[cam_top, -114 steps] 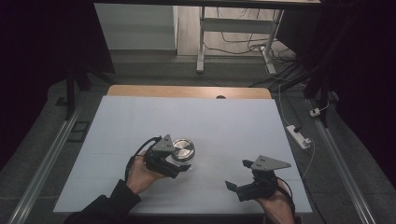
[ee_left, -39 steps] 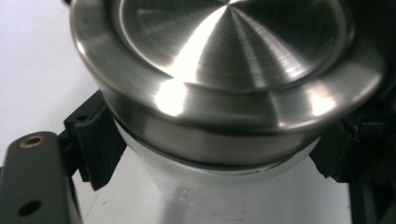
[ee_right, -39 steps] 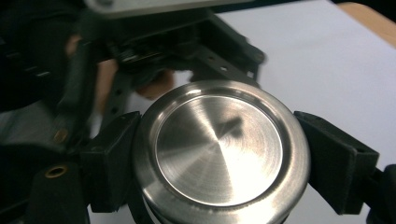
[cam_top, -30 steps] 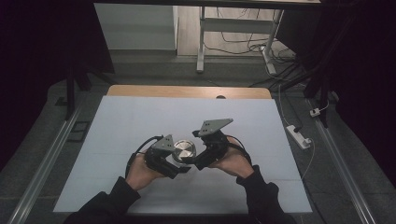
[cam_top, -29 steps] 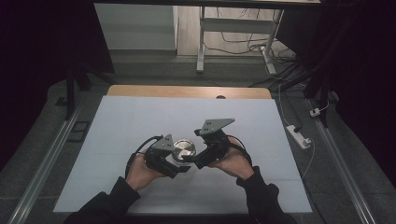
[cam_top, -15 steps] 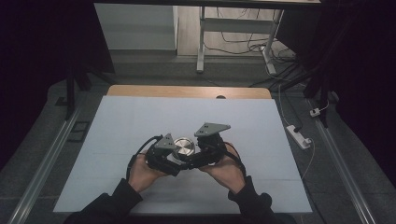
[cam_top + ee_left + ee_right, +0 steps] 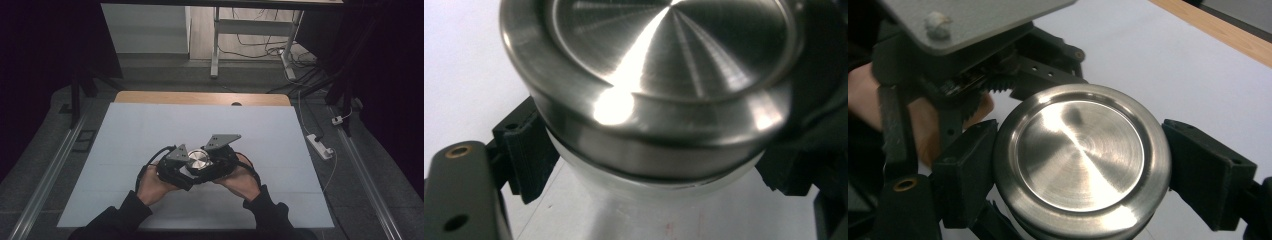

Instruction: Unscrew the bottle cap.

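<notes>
My right gripper (image 7: 1075, 165) has its jaws set against both sides of the steel lid (image 7: 1080, 150), clamped on its rim. My left gripper (image 7: 644, 165) grips lower down, jaws pinching the pale body of the metal container (image 7: 649, 200) just under that lid, most likely bracing it so the top can twist off. It all sits between my hands, low over the white desk (image 7: 150, 125) near its front edge. Lid's shut, so I can't tell what's inside.
</notes>
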{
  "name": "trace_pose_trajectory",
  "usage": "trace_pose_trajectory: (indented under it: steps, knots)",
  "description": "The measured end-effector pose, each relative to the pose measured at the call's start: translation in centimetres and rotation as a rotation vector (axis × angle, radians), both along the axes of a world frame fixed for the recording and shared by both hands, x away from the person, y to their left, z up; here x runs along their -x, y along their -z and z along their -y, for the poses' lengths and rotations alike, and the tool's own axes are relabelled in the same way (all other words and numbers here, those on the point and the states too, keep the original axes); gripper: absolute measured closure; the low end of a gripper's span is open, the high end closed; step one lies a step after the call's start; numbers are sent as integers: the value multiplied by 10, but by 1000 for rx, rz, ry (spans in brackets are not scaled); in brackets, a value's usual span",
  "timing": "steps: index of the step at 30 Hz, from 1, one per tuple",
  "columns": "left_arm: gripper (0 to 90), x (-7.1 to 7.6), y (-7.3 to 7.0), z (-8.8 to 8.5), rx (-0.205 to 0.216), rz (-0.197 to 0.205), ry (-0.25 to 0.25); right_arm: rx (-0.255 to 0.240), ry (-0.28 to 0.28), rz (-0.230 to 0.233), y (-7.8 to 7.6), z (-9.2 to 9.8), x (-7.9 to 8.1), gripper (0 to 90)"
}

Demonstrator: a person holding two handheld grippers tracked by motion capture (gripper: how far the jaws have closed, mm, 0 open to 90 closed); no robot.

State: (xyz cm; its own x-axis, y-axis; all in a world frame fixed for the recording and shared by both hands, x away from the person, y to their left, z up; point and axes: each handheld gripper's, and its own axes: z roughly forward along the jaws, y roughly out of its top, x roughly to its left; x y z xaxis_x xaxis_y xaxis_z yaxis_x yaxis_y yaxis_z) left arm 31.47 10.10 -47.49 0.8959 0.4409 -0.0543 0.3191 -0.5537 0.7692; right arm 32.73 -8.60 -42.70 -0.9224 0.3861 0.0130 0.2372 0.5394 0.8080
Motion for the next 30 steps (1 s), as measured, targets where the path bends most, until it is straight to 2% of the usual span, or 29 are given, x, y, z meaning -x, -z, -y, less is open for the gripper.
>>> trace_pose_trajectory:
  steps: [1, 2, 3, 4, 5, 6, 7, 8, 9, 10, 12, 13, 15, 16, 17, 18, 19, 20, 23, 26, 27, 28, 30]
  knots:
    - [157, 0, 0, 0, 6, -2, 11, 0, 0, 0, 0, 0, 0, 180]
    - [157, 0, 0, 0, 15, -8, 27, -4, -27, 7, -1, 2, -1, 186]
    - [157, -1, -1, -1, 10, -7, 49, -4, -86, 4, -3, 5, -4, 189]
    - [157, -1, -1, 0, 19, -12, 64, -4, -86, 4, -3, 5, -4, 189]
    - [157, -1, -1, -1, 18, -10, 94, -17, -156, -3, -4, 9, -7, 194]
    - [157, -1, 0, -1, 31, -11, 113, -17, -156, -3, -4, 9, -7, 194]
    - [157, -1, 0, -2, 38, -14, 134, -24, -237, -7, -4, 12, -11, 194]
    - [157, -1, 0, -1, 49, -22, 147, -32, -268, -7, -3, 14, -12, 193]
    - [157, -1, 0, -2, 49, -23, 166, -32, -268, -7, -3, 14, -12, 193]
    - [157, -2, 0, -2, 51, -25, 177, -55, -311, -17, -2, 17, -15, 191]
    - [157, -1, 2, -1, 65, -30, 177, -60, -326, -24, -1, 18, -16, 183]
    - [157, -1, 1, -1, 62, -25, 168, -72, -333, -31, 0, 19, -17, 137]
    - [157, -1, 0, -1, 62, -17, 126, -82, -283, -53, -1, 20, -18, 59]
    - [158, -2, -2, -4, 52, -7, 75, -82, -218, -65, -4, 20, -18, 14]
    - [157, -2, -2, -4, 52, -7, 75, -82, -218, -65, -4, 20, -18, 14]
    - [157, -2, -2, -5, 48, -3, 36, -81, -187, -65, -6, 20, -17, 8]
    - [157, -2, -2, -6, 45, 0, 18, -57, -108, -47, -9, 18, -14, 9]
    - [157, -2, -3, -7, 33, 5, 2, -57, -108, -47, -9, 18, -14, 9]
    - [157, -2, -3, -7, 20, 10, -43, -21, -10, -2, -10, 10, -8, 36]
    - [157, 0, -4, -4, 5, 13, -59, -4, 41, 35, -8, 0, -1, 65]
    - [157, 0, -4, -3, 0, 13, -60, 10, 59, 73, -8, -5, 4, 114]
    - [157, 1, -4, -2, 4, 14, -62, 10, 59, 73, -8, -5, 4, 114]
    - [158, 1, -5, -1, 4, 13, -56, 21, 58, 93, -6, -9, 7, 168]
